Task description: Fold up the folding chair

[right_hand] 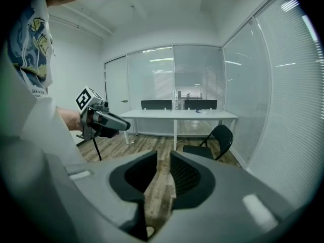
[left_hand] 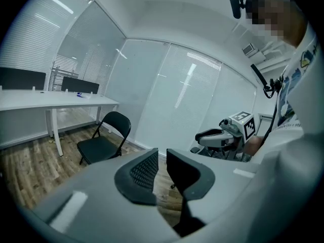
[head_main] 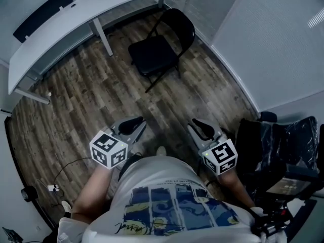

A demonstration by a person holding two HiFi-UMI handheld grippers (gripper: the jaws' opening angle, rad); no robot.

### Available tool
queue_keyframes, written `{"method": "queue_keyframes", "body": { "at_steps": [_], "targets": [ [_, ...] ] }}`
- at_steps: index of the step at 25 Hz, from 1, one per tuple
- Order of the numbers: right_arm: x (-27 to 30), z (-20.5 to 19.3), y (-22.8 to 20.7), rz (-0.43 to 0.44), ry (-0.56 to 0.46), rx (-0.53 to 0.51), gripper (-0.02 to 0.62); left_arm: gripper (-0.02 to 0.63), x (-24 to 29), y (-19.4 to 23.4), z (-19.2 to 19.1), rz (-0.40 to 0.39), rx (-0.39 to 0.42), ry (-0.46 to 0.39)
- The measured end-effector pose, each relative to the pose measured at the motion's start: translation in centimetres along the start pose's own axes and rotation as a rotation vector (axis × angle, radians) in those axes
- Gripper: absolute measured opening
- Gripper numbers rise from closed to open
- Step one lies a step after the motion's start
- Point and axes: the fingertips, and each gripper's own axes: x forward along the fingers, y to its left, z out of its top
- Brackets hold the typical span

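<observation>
The left tool has its jaws parted by a narrow gap, with nothing between them and touching nothing. The right tool stands the same, a slim gap and empty. Both are held side by side close to the person's body, aimed forward and a little down over the wood floor. Well ahead, the black folding chair stands unfolded and upright on its 4 legs beside the white worktop, backrest toward the glass wall, seat facing the lower left in the head view.
</observation>
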Motion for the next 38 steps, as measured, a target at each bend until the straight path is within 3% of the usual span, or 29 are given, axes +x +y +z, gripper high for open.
{"method": "queue_keyframes", "body": {
  "at_steps": [9,20,29,38],
  "targets": [
    [-0.8,-2.6,-3.1,0.036,0.014,0.025,0.069,0.061,2.7,-0.3,0.4,0.072,-0.035,-0.025],
    [0.6,-3.0,-4.6,0.022,0.033,0.062,0.069,0.061,4.9,1.4,1.2,0.062,-0.061,-0.020],
    [3.9,-1.2,-9.0,-0.020,0.042,0.049,0.069,0.061,8.8,5.0,3.8,0.041,-0.062,-0.058],
    [10.4,2.7,-12.4,0.014,0.054,0.010,0.074,0.061,10.6,11.4,5.9,0.065,-0.092,-0.067]
  ]
}}
